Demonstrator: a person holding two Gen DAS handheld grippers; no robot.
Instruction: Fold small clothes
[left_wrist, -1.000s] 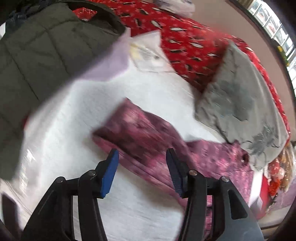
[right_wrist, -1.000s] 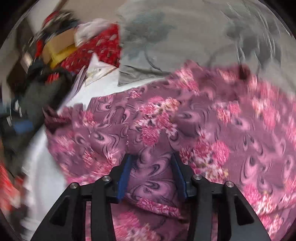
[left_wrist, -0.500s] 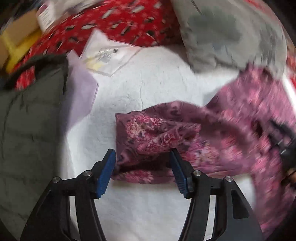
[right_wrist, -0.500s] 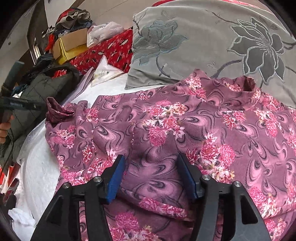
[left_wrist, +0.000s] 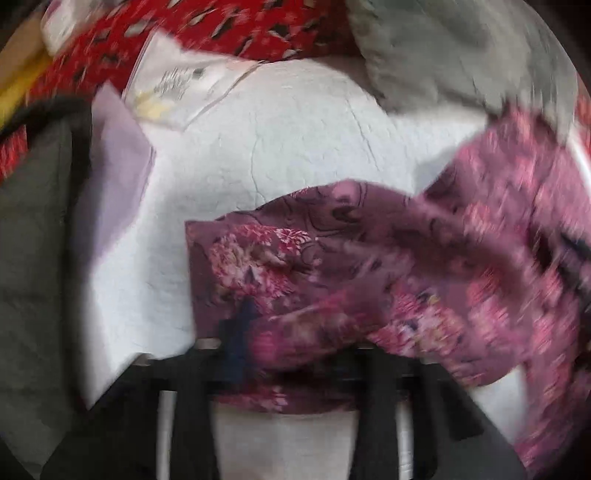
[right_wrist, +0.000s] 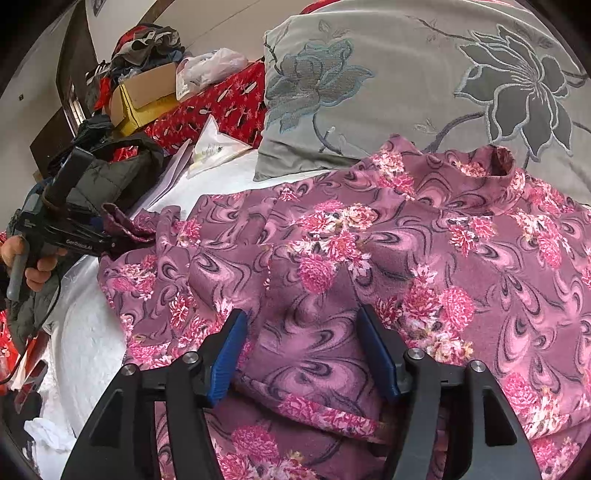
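A purple floral top (right_wrist: 406, 240) lies spread on the white bed cover (right_wrist: 92, 332), its collar up against a grey pillow. My right gripper (right_wrist: 306, 325) sits over the lower body of the top, its jaws opening, with a raised fold of the fabric loose between the blue pads (right_wrist: 227, 354). In the blurred left wrist view my left gripper (left_wrist: 295, 339) is closing on the sleeve cuff (left_wrist: 258, 266), and the cloth bunches over its fingers. From the right wrist view, the left gripper (right_wrist: 107, 236) pinches the cuff at the far left, held by a person's hand (right_wrist: 33, 262).
The grey flowered pillow (right_wrist: 424, 85) lies behind the top. A dark green padded jacket (left_wrist: 33, 240), lilac paper (left_wrist: 114, 177) and a plastic packet (left_wrist: 177, 85) lie to the left. A red patterned blanket (right_wrist: 221, 107) and a cardboard box (right_wrist: 144, 96) sit further back.
My left gripper has swung down onto the sleeve end and narrowed on the cuff, which now bunches over its fingers. My right gripper's jaws have widened around the fold and stayed in place.
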